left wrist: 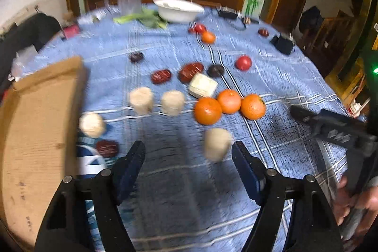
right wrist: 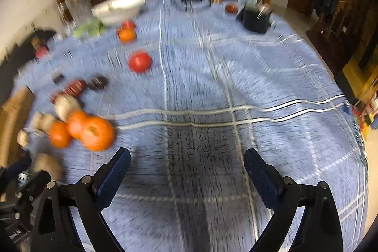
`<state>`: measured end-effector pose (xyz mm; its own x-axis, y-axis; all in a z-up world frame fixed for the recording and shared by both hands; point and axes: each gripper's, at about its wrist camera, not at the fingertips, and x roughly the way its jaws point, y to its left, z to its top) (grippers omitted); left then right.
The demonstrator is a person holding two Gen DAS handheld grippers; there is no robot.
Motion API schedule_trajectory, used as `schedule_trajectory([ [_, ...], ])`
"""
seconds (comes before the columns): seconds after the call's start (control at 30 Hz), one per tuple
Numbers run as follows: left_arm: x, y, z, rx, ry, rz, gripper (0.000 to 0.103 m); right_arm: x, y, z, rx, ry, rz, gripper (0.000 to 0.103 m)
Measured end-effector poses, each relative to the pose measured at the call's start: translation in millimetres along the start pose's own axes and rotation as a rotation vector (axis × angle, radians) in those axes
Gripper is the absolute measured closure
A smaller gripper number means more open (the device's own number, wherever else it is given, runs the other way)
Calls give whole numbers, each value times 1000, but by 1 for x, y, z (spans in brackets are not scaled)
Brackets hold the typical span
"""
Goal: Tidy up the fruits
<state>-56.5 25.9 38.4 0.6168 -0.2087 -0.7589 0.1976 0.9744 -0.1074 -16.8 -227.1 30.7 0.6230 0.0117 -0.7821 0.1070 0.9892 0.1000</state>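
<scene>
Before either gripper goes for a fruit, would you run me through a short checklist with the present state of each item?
1. Left gripper open, nothing held: ok.
2. Right gripper open, nothing held: ok.
3. Three oranges grouped, in view on the cloth: ok.
4. Pale cylinder lies just ahead of the left gripper, in its path to the oranges: not ok.
5. Box at left, whether it has room inside: cannot tell.
6. Image sharp enough to aim: not ok, both views are blurred.
</scene>
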Motion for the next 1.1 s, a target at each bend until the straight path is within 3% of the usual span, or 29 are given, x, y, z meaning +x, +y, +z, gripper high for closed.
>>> schedule_trajectory([
  [0.1,-9,18,-8,-39,-9,-13,27,-32,9,-3,-26,-72,7,5],
  [0.2,-1,42,-13,-105,50,-25,27,-45,17,-8,-22,-77,34,5],
  [0.43,-18,78,-17,-136,22,16,29,-62,36,-15,-26,-100,92,5],
  [0.5,-32,84,-15,-143,-2,-8,29,-68,42,-16,-46,-120,87,5],
  [0.7,-93,70,-15,-61,-135,88,29,-86,51,-15,-36,-182,137,5],
  [0.9,-133,50,-18,-13,-241,156,29,-113,63,-37,-32,-313,211,5],
  [0.97,-142,46,-17,-16,-262,160,29,-120,64,-42,-4,-336,262,5],
  [1.1,-155,36,-16,6,-284,194,29,-123,58,-44,111,-272,512,5],
])
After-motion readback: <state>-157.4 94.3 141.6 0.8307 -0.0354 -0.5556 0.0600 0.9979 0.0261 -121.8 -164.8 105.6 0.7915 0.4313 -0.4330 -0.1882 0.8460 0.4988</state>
